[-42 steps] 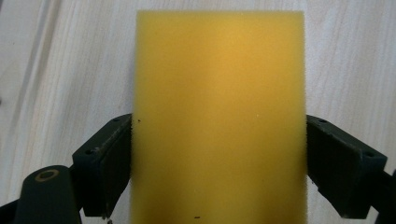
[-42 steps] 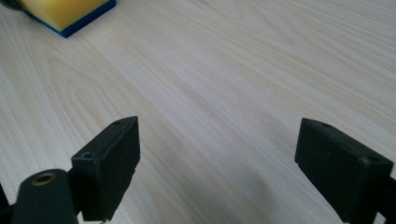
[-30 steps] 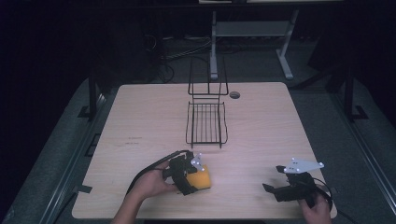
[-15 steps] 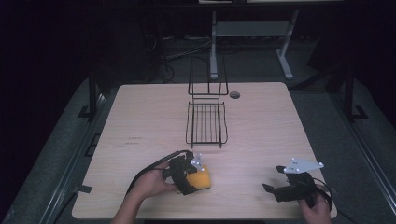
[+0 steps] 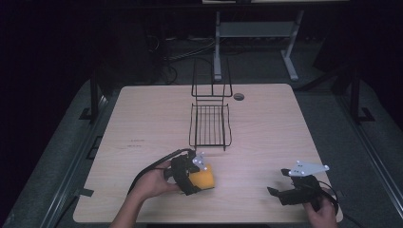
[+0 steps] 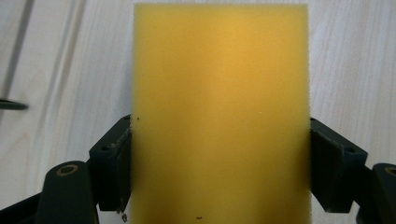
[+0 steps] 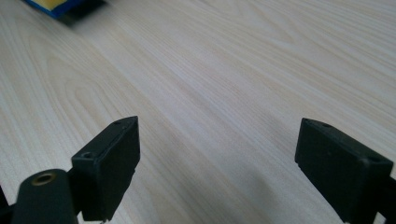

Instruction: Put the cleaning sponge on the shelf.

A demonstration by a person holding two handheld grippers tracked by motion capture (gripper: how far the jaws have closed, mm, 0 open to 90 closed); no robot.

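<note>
Unchanged since the earlier frames: both grippers and sponge in the same places.

High view: left gripper (image 5: 198, 176) near the front edge of the table (image 5: 142, 118), closed on a yellow sponge (image 5: 202, 178) lying on the wood; left hand (image 5: 152, 183) behind it. Right gripper (image 5: 278, 192) at the front right, well apart from the sponge, jaws spread, nothing between them. Black wire rack (image 5: 209, 126) at table centre, beyond the sponge.

Left gripper view: sponge (image 6: 219, 116) upright between the two jaws, pads pressed against both long sides, table beneath.

Right gripper view: right gripper (image 7: 217, 154) wide open over bare wood; blue-and-yellow corner of the sponge (image 7: 51, 5) at top left, far off.
</note>
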